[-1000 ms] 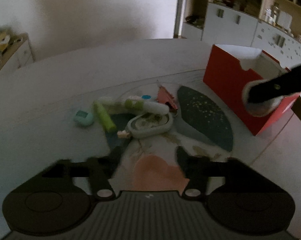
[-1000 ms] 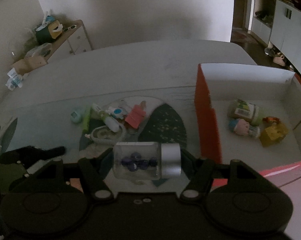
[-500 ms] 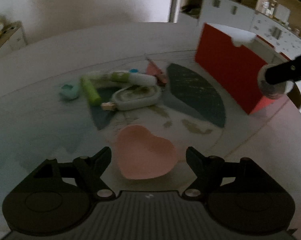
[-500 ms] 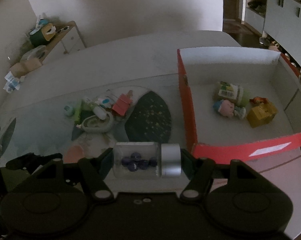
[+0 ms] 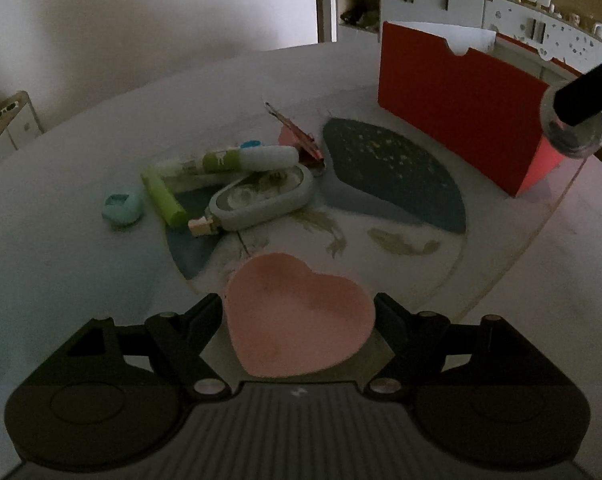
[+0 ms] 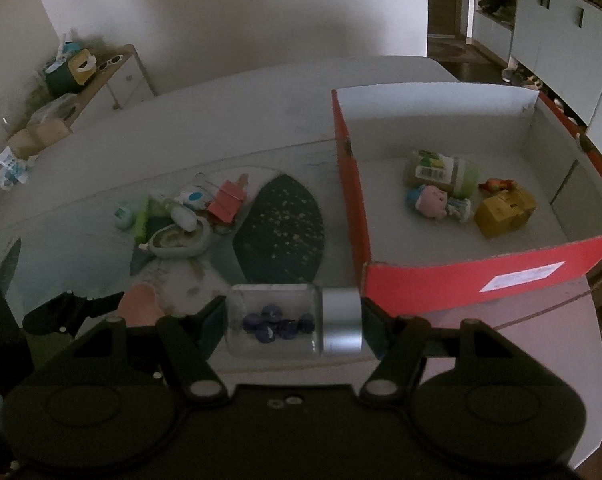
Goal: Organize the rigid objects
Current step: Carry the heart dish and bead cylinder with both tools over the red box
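Left gripper (image 5: 299, 312): its jaws have just been opening and now stand wide and let go; the pink heart dish (image 5: 297, 316) lies on the bench (image 5: 61, 248) between them, and the pads look just beside its edges, not pressing.
Teal round thing (image 5: 123, 209): far ahead of the left jaws, off to their left side.
Green stick (image 5: 163, 199): just right of the teal round thing, ahead of the left jaws.
White tube (image 5: 237, 160): behind the green stick, lying on its side, farther from the left jaws.
Grey oval case (image 5: 263, 196): straight ahead of the left jaws, touching the white tube.
Pink clip (image 5: 301, 140): behind the grey oval case, tilted.
Dark leaf patch (image 5: 393, 176): ahead of the left jaws and to their right.
Right gripper (image 6: 295, 320): its jaws are clenched on the little glass jar (image 6: 275, 320), which lies sideways between them with its silver lid (image 6: 341, 320) by the right jaw and dark blue bits inside.
Red box (image 6: 473, 276): ahead of the right jaws and to their right, open on top.
Toys in the box: a green can (image 6: 441, 168), a small doll (image 6: 437, 200) and a yellow block (image 6: 505, 210), close together.
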`<state>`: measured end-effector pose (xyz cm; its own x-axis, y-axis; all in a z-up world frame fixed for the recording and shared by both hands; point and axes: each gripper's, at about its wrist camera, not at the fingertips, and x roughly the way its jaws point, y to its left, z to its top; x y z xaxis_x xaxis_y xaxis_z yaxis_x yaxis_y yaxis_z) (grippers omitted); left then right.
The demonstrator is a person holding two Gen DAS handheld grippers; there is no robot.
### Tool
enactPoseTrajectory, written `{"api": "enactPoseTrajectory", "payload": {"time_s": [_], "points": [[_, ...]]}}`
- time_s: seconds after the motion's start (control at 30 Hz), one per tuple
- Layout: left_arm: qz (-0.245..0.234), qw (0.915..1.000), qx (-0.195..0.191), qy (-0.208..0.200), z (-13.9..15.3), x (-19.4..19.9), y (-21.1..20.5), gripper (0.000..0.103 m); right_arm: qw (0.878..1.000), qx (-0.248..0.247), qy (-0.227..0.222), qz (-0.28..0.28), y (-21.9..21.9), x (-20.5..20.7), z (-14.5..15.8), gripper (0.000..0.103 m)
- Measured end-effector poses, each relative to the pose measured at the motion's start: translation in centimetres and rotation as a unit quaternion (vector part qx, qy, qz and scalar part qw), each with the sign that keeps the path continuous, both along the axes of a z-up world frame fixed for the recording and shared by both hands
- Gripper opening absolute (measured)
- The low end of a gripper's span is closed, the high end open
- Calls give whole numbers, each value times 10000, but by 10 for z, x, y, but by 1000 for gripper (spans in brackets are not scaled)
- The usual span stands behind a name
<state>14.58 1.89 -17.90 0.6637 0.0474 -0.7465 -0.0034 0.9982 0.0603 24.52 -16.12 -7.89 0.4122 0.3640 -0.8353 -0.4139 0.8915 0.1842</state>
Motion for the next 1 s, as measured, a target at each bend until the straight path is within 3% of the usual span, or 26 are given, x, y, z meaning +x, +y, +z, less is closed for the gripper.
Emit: {"api": "enactPoseTrajectory", "payload": {"time_s": [0.5,0.77,1.0], "points": [[127,9996,244,63,4,8,-7,75,10000,-28,-74,-11,-4,0,6,69],[353,9993,-151,-3,36,14,-7,75,9997,19,-246,80,-14,9,20,69],[441,9987,-237,-96,69,26,-24,75,9990,88,-396,197,-33,26,31,69]]}}
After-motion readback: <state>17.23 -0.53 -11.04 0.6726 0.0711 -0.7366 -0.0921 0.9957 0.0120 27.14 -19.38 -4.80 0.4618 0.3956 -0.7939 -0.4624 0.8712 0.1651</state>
